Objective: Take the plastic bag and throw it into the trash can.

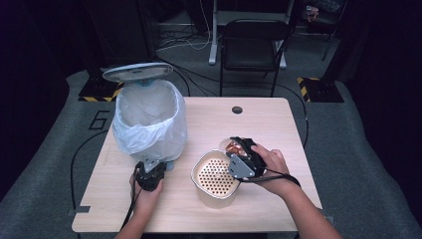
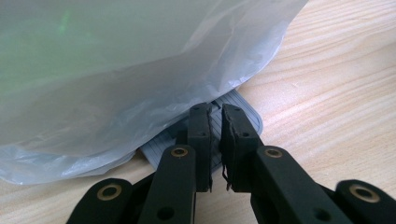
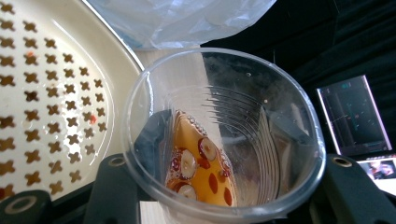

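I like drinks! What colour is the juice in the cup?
Amber-orange liquid with red bits, inside the clear cup; it shows best in the right gripper view.

Recording studio: dark curtains [image 1: 30, 45], floor cables [image 1: 184, 42], folding chair [image 1: 251, 47].

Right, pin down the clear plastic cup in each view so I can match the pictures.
High view: the clear plastic cup sits right of centre, tilted in the right claw at the far rim of the perforated strainer bowl.
Left gripper view: not in it.
Right gripper view: the cup takes up the centre, amber liquid and fruit pieces pooled inside.
Shared landmark: the bin's translucent bag.
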A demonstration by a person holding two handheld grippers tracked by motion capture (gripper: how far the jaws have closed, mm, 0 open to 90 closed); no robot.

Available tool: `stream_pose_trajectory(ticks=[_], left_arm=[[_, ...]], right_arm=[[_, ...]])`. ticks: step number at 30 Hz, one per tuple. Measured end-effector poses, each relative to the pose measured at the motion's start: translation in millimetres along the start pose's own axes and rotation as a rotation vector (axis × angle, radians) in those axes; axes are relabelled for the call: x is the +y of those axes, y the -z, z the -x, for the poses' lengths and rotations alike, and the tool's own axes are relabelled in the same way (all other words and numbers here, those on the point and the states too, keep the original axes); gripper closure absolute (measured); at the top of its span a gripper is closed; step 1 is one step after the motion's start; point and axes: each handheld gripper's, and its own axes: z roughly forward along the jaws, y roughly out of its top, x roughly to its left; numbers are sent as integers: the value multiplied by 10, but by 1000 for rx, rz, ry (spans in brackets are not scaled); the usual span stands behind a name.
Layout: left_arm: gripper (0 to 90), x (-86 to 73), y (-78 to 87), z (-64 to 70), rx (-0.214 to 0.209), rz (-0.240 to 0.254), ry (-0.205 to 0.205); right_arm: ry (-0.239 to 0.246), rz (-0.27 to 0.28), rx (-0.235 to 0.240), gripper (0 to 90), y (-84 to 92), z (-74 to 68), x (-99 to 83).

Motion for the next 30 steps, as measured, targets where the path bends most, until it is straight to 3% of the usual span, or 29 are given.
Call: stream_pose_trajectory(ticks=[1, 2, 9, 10, 12, 14, 15, 18, 20, 21, 23, 24, 25, 26, 28, 29, 30], left_arm=[[824, 0, 0, 0, 0, 0, 0], [825, 0, 0, 0, 0, 0, 0], [825, 3, 7, -3, -3, -10, -4], [825, 3, 6, -3, -3, -9, -5], [824, 3, 6, -3, -3, -10, -4], [824, 7, 10, -16, -4, -14, -23], [824, 3, 8, -2, -2, -11, -4], [824, 0, 2, 0, 2, -2, -2], [825, 0, 2, 0, 1, -1, -1], [824, 0, 2, 0, 1, -1, 0], [824, 0, 2, -1, 1, -1, 1], [824, 1, 2, 0, 0, -1, 2], [824, 9, 6, -29, 0, -6, -44], [824, 8, 5, -27, 0, -4, -41], [824, 1, 1, -3, -2, -1, -3], [824, 0, 0, -1, 0, 1, 1], [824, 0, 0, -1, 0, 1, 1]], right_arm=[[35, -14, -8, 458, 22, -13, 20], [35, -14, -8, 458, 22, -13, 20], [163, -65, -40, 468, 54, -99, 62], [229, -81, -42, 472, 43, -112, 74], [252, -90, -42, 474, 37, -127, 80], [312, -112, -41, 477, 21, -161, 97], [334, -120, -37, 479, 10, -179, 107], [420, -155, -30, 483, -32, -249, 147], [436, -158, -25, 484, -40, -257, 159], [488, -168, -31, 486, -62, -271, 181], [495, -171, -39, 486, -67, -293, 179], [537, -179, -44, 487, -76, -298, 187], [601, -189, -60, 488, -79, -332, 201], [601, -189, -60, 488, -79, -332, 201], [652, -193, -59, 489, -80, -351, 220], [773, -194, -99, 489, -66, -373, 242], [805, -186, -107, 489, -57, -391, 259]])
